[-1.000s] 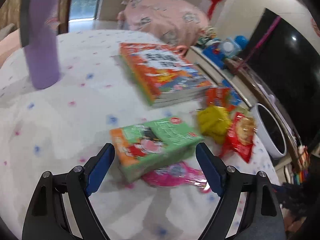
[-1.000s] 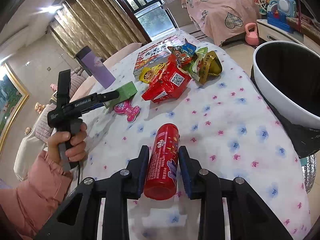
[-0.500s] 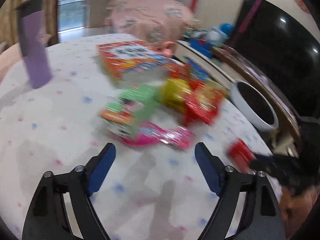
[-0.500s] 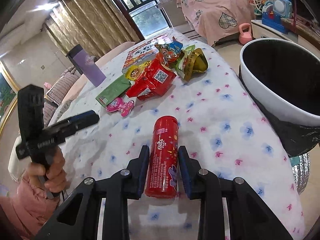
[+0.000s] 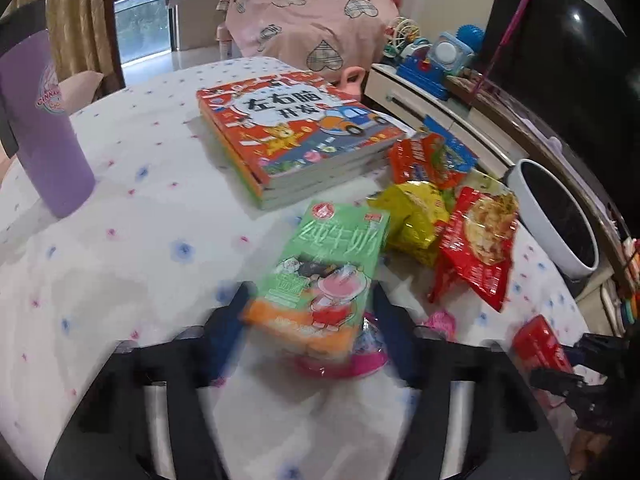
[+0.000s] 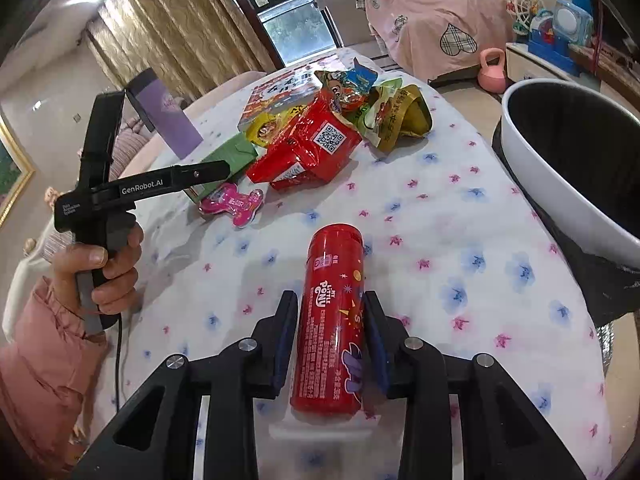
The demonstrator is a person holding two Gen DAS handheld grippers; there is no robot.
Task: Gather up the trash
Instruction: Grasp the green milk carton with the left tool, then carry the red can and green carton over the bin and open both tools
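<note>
Left gripper (image 5: 310, 316), jaws just closing around the green cardboard milk carton (image 5: 326, 276); right gripper (image 6: 330, 346) clamped on red cylindrical tin (image 6: 332, 320). Carton should be squeezed gently.

in the left wrist view we find the left gripper (image 5: 310, 312) smeared by motion blur, so we cannot tell whether its pads touch the green carton (image 5: 324, 276) between them. the carton's near end is blurred too, and it hides most of the pink wrapper (image 5: 352, 362). the purple cup (image 5: 40, 120) is cut off at the left edge. in the right wrist view the white bin (image 6: 560, 168) runs off the right edge.
</note>
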